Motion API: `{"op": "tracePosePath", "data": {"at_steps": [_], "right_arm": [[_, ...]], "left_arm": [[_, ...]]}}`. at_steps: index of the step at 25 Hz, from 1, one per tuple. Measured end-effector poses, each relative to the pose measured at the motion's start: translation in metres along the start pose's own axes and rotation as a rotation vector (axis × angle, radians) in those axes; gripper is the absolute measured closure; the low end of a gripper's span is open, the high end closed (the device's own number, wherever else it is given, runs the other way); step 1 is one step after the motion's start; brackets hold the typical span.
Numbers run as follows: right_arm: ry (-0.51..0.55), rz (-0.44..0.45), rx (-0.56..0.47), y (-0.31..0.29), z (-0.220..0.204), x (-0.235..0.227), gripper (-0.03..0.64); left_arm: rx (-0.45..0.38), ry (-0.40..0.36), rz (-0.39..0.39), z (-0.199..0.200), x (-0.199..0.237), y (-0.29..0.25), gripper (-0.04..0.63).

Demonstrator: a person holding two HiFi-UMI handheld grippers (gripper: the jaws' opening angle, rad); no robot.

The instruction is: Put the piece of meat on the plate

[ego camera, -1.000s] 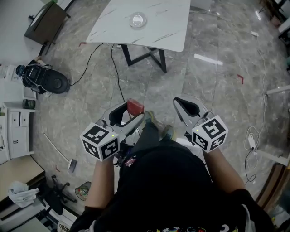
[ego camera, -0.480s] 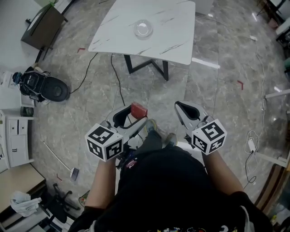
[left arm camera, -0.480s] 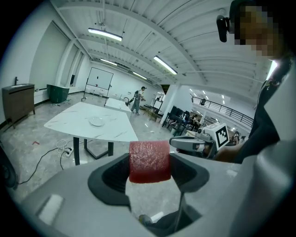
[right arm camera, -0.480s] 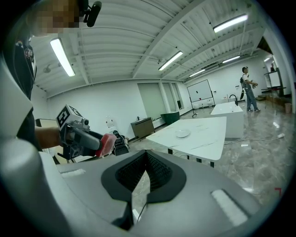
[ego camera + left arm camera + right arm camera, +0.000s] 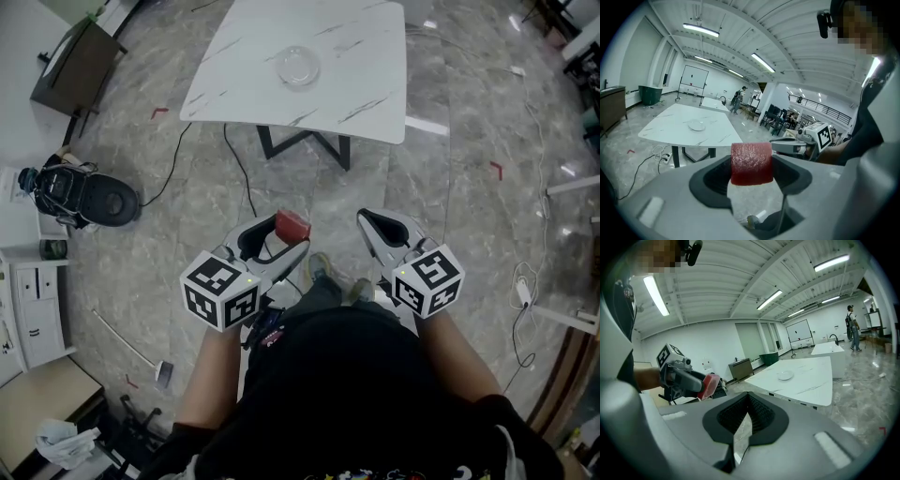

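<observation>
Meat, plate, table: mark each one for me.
piece of meat [image 5: 751,163]: left gripper view, middle of its red face.
plate [image 5: 298,66]: head view, its centre.
table [image 5: 361,52]: head view, bare top right of plate.

One piece of meat, one plate, one white table, and two grippers: left gripper, right gripper.

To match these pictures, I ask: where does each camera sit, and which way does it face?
Head view: on the head, facing steeply down; forearms, left hand-held gripper, right hand-held gripper show.
Left gripper view: on its hand-held gripper, along jaws clamping the piece of meat.
Right gripper view: on its hand-held gripper, along shut, empty jaws.
Shared: all show table and plate.
</observation>
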State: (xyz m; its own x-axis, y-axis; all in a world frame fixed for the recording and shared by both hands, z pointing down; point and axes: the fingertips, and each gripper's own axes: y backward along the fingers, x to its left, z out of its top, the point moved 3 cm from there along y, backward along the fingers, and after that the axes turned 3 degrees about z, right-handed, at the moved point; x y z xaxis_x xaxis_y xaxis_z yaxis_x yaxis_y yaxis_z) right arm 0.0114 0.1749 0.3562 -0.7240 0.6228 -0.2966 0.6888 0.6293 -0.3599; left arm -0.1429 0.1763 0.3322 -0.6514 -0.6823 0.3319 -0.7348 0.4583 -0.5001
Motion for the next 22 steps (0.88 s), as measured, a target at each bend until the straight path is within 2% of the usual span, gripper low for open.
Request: {"op": "tracePosePath", "data": {"at_steps": [13, 22], "right_arm": [[0.000, -0.034, 0.015, -0.040, 0.015, 0.011, 0.597], [0.002, -0.033, 0.025, -0.056, 0.022, 0.014, 0.597]], "left_arm": [[0.017, -0.026, -0.062, 0.010, 0.036, 0.003, 0.218], [0.010, -0.017, -0.073, 0.014, 0.052, 0.005, 0.218]]}}
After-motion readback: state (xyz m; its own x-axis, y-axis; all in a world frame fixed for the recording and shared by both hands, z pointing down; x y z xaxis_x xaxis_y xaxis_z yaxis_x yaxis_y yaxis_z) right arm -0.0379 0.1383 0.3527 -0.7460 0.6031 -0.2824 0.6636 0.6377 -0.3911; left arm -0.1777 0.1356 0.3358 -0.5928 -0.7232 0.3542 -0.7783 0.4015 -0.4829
